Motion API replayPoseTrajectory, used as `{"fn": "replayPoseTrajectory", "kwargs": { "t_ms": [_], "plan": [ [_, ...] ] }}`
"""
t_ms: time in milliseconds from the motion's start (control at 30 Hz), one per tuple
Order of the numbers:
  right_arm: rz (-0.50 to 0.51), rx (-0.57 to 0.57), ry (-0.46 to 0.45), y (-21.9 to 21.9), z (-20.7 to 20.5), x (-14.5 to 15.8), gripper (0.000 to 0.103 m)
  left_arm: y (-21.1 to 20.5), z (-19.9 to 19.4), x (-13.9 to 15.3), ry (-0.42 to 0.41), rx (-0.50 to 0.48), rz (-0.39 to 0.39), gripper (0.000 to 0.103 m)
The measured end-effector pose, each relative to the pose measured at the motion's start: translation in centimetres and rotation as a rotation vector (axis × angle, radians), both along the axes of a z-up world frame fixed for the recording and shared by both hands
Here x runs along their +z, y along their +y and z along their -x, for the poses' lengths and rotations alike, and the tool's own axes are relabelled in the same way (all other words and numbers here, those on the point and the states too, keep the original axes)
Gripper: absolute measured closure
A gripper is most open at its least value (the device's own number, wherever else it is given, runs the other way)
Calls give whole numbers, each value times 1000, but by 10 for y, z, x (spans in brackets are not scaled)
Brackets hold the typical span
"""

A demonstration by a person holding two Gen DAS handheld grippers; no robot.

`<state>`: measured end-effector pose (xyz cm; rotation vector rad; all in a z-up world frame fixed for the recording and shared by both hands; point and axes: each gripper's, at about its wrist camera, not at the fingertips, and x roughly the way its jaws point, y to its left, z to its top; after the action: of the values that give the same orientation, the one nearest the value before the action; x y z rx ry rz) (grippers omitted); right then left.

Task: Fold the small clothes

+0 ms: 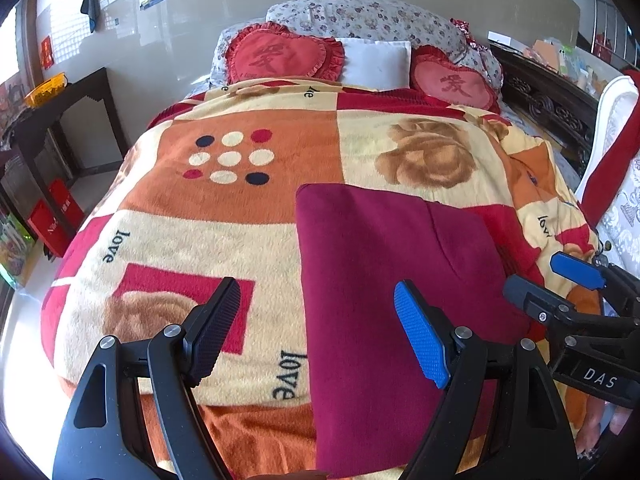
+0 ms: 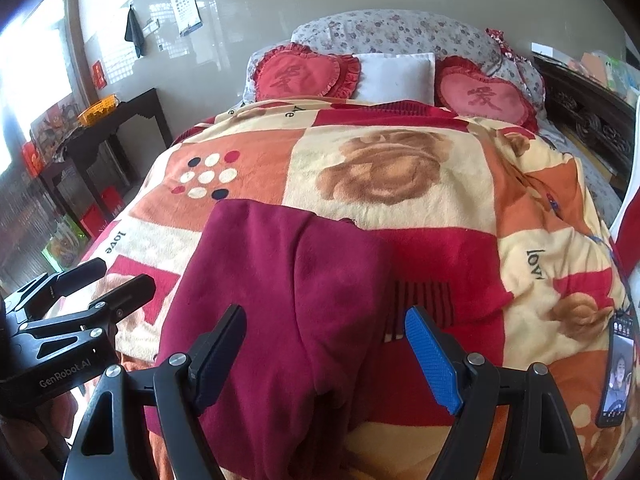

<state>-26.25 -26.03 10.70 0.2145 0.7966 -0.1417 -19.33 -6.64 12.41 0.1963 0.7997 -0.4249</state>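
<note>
A dark maroon garment (image 1: 384, 280) lies folded lengthwise on the patterned blanket (image 1: 224, 216) that covers the bed; it also shows in the right wrist view (image 2: 280, 288). My left gripper (image 1: 320, 328) is open and empty, held just above the garment's left edge near the bed's front. My right gripper (image 2: 328, 356) is open and empty above the garment's right half. The right gripper shows at the right edge of the left wrist view (image 1: 560, 284), beside the garment. The left gripper shows at the left of the right wrist view (image 2: 116, 280).
Two red heart cushions (image 1: 280, 56) and a white pillow (image 1: 376, 60) lie at the head of the bed. A dark side table (image 1: 68, 120) stands on the left. A phone (image 2: 618, 372) lies on the blanket at the right. A carved dark headboard piece (image 1: 552, 108) stands along the right.
</note>
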Motion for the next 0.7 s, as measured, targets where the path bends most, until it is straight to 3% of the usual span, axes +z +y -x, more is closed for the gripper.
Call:
{"fn": "replayPoseTrajectory", "kwargs": {
  "t_ms": [700],
  "plan": [
    [-23,14,65,-7,-26,-21,23,-9,-25,-24,59,-1,3,23]
  ]
}}
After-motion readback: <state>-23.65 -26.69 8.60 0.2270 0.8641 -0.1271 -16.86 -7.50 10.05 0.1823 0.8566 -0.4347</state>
